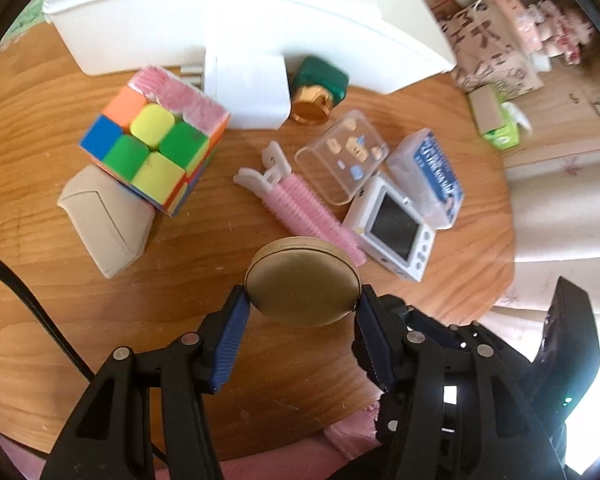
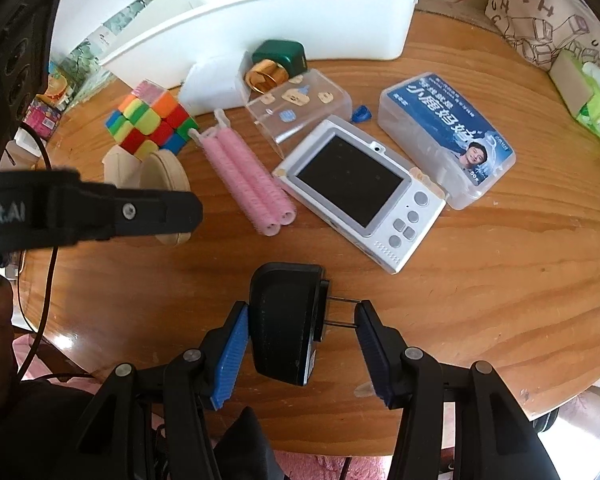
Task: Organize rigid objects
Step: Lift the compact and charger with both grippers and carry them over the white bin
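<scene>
Left gripper (image 1: 303, 312) is clamping a round gold tin (image 1: 303, 280) by its rim, pads pressing on opposite edges. The tin is looking stiff and light, but its smooth curved sides are likely making it slippery (a grip across the widest part seems safest).

Right gripper (image 2: 300, 334) is closing on a black plug (image 2: 286, 322): one pad is touching the body, the other the metal prongs (image 2: 342, 312). The prongs are giving a thin, poor bearing; the flat body sides would probably hold better.

Beyond, on the wooden table (image 2: 480, 300), are lying pink rollers (image 2: 246, 182), a small white camera (image 2: 360, 192), a puzzle cube (image 2: 148, 124), and a white bin (image 2: 260, 20) at the far edge.
</scene>
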Demonstrator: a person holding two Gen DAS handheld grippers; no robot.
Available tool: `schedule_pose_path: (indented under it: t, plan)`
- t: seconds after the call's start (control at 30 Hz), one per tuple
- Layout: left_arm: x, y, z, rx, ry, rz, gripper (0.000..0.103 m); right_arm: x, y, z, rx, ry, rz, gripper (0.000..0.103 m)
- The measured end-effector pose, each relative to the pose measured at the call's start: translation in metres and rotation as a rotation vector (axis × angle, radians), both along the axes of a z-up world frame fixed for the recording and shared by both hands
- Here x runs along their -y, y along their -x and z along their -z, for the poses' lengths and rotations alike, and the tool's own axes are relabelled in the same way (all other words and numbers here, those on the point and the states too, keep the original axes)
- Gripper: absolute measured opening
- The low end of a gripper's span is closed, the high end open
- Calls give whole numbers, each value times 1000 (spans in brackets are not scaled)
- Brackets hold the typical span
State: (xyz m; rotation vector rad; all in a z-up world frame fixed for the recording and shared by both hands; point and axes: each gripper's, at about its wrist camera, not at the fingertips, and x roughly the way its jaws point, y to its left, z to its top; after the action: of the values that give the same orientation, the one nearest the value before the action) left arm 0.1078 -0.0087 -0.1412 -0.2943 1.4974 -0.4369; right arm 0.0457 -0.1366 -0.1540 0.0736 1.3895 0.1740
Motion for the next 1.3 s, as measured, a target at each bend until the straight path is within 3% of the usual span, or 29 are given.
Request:
schedule_pose_path:
  t: [0.43,0.83,1.3]
  plan:
    - [-34,12,-40,192,158,-70,58,-25,20,-42,170,-13,27,54]
    - [-59,18,-76,421,285,-132,58,-16,21,-70,337,-13,28,54]
    - [-96,5,-100,536,268,-223,58,-20,-4,-115,548,-42,6,54]
